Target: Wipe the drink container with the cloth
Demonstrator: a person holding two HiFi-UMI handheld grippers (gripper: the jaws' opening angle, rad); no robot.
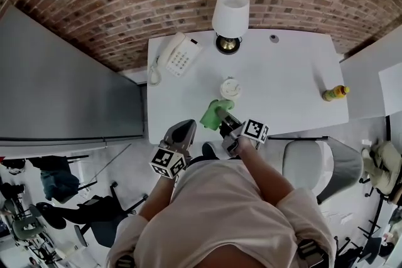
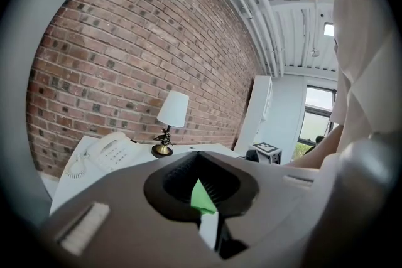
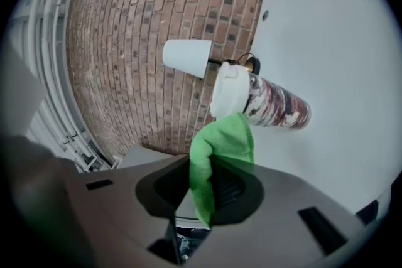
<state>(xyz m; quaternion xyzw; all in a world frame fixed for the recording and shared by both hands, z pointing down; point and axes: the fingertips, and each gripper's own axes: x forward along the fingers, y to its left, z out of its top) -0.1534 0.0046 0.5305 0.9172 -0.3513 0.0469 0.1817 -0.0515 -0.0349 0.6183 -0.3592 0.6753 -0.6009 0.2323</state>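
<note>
Green cloth (image 1: 215, 113): clamps it in right gripper (image 1: 225, 120) fingers, at 7 o'clock of upright drink container (image 1: 230, 88) on white surface (image 1: 289, 72); holds left gripper (image 1: 182, 133) fingers together, empty.

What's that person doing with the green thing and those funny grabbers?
A person stands at a white table with a gripper in each hand. The right gripper is clamped on a green cloth and holds it right beside the tall patterned drink cup with a white lid. It is hard to tell whether the cloth touches the cup. The left gripper is shut and empty, near the table's front edge.
</note>
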